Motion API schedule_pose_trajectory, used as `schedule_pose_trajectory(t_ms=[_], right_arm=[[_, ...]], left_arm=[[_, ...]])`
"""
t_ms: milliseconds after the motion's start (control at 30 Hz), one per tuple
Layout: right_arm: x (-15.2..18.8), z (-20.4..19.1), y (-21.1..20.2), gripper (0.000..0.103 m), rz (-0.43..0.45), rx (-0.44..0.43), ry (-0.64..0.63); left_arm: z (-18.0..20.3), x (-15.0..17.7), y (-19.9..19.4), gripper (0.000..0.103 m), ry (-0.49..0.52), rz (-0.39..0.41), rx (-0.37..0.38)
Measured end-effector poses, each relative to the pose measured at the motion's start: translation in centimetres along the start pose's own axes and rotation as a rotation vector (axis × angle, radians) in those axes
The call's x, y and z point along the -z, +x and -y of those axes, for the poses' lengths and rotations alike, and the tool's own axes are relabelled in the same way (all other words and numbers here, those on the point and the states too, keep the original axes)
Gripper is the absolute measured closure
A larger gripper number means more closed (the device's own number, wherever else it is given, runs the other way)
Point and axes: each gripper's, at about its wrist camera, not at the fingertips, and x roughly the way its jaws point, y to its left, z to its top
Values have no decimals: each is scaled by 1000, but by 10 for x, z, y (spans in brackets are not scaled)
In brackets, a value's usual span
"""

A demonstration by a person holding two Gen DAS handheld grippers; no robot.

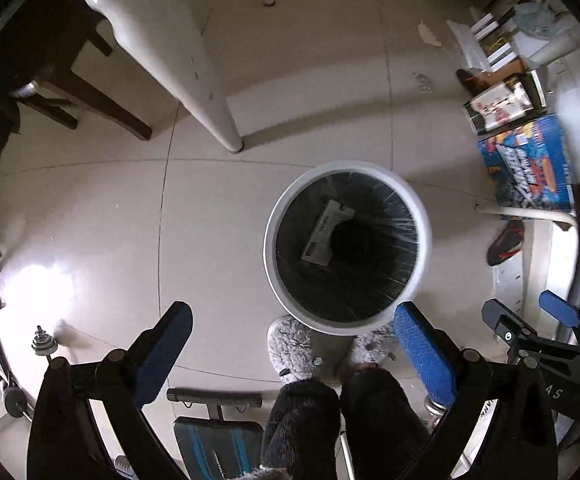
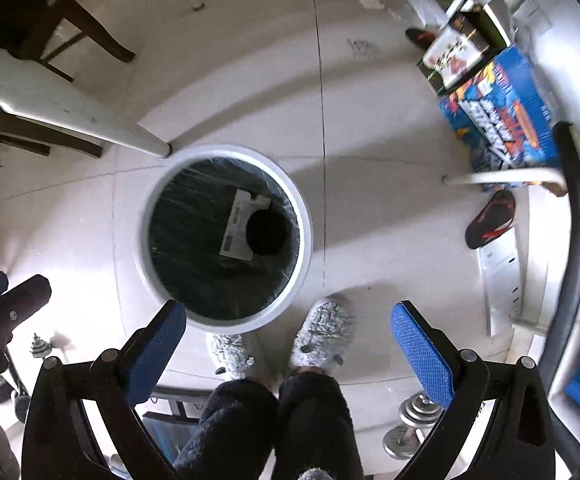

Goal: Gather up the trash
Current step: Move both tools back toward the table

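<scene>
A white round trash bin (image 1: 270, 248) with a black liner stands on the tiled floor, seen from straight above. Inside lie a flat white labelled package (image 1: 322, 236) and a dark round thing (image 1: 354, 244). My left gripper (image 1: 296, 344) hangs above the bin's near rim, open and empty, blue pads (image 1: 422, 352) spread wide. In the right wrist view the bin (image 2: 305, 236) sits to the left with the same package (image 2: 241, 224). My right gripper (image 2: 290, 344) is open and empty over the floor beside the bin. Each gripper shows at the edge of the other's view.
The person's dark fuzzy trouser legs and grey fluffy slippers (image 2: 322, 332) stand next to the bin. A white table leg (image 1: 225, 120) and a dark chair (image 1: 89, 92) lie behind it. Blue box (image 1: 530, 172), red-black shoe (image 2: 490, 220), dumbbells (image 2: 410, 420) and a bench (image 1: 217, 440) crowd the sides.
</scene>
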Motion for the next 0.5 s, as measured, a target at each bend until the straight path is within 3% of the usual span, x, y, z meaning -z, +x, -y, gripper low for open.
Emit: schedule_pose_trajectory(t_ms=[500], right_arm=[[46, -18, -227, 0, 81, -33, -4]], left_arm=[[-1, 41, -194, 0, 30, 96, 21]])
